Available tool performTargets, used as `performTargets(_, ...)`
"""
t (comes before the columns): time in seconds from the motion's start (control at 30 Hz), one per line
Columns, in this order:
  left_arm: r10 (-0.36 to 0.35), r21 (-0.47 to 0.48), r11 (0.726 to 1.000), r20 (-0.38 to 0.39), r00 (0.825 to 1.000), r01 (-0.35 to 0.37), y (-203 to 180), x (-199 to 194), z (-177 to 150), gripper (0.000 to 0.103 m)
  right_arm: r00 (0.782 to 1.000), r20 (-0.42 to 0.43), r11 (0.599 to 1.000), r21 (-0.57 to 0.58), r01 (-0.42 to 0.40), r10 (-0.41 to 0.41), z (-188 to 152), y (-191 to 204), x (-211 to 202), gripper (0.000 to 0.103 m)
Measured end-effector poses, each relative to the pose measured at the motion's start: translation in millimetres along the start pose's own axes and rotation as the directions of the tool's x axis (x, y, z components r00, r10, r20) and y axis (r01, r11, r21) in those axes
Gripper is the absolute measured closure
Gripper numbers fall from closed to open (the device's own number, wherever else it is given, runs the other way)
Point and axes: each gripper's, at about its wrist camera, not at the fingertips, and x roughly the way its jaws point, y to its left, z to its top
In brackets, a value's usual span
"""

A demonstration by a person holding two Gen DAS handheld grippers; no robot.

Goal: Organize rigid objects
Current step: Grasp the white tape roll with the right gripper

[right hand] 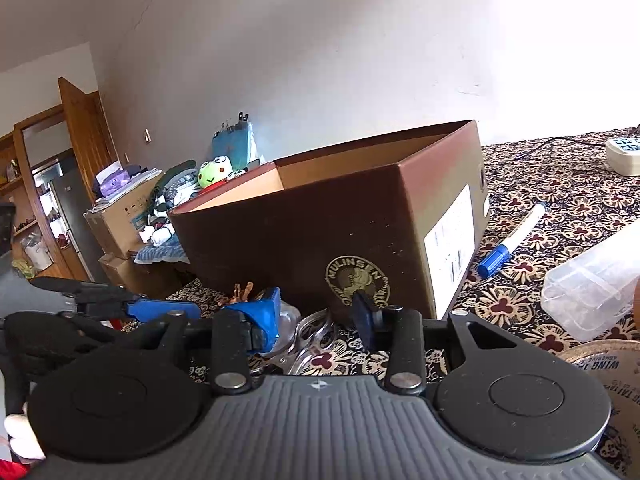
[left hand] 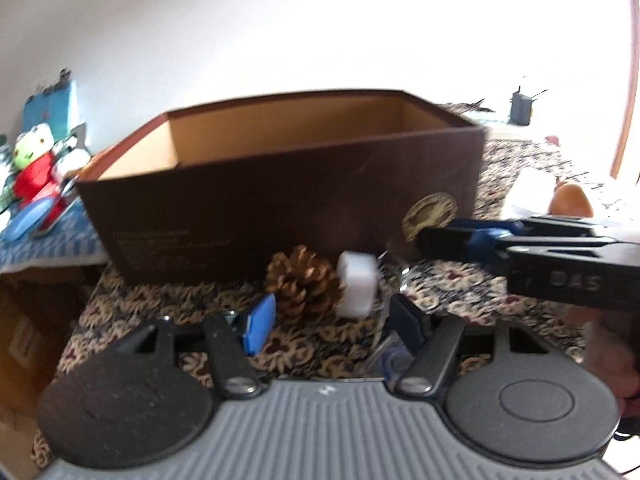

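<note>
An open brown cardboard box (left hand: pixel 280 184) stands on the patterned cloth; it also shows in the right wrist view (right hand: pixel 340 240). In front of it lie a pine cone (left hand: pixel 304 280) and a white cylinder (left hand: pixel 358 290). My left gripper (left hand: pixel 332 320) is open and empty, with both between its fingers' line of sight. My right gripper (right hand: pixel 316 316) is open just above a shiny metal tool (right hand: pixel 316 332) and a clear round piece (right hand: pixel 288 320). The right gripper enters the left wrist view (left hand: pixel 520 244) from the right.
A blue-capped marker (right hand: pixel 512 240), a clear plastic container (right hand: pixel 592 284) and a tape roll (right hand: pixel 608 372) lie right of the box. A power strip (right hand: pixel 624 156) sits far right. Plush toys (left hand: pixel 36 168) and cartons (right hand: pixel 124 220) stand at the left beyond the table edge.
</note>
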Motion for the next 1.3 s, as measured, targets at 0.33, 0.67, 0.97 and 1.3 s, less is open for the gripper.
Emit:
performTargets(0.33, -0.065, 0.008, 0.998, 0.056, 0.996, 0.065, 2, -1, -1, 0.031, 0.998, 0.0, 0.996, 0.07, -0.063, 0.064, 3, -3, -5, 0.082)
performTargets(0.67, -0.121, 0.067, 0.991, 0.047, 0.991, 0.118, -13, 12, 2, 0.052, 0.99, -0.08, 0.972, 0.213, -0.098, 0.117, 14, 6, 15, 0.088)
performTargets(0.97, -0.129, 0.057, 0.99, 0.038, 0.991, 0.126, -4, 26, 0, 0.049, 0.973, -0.178, 0.941, 0.327, -0.085, 0.15, 7, 3, 35, 0.097)
performTargets(1.3, -0.187, -0.033, 0.982, -0.001, 0.982, 0.187, 12, 36, -3, 0.082, 0.961, -0.206, 0.92, 0.38, -0.095, 0.184, 9, 0, 50, 0.102)
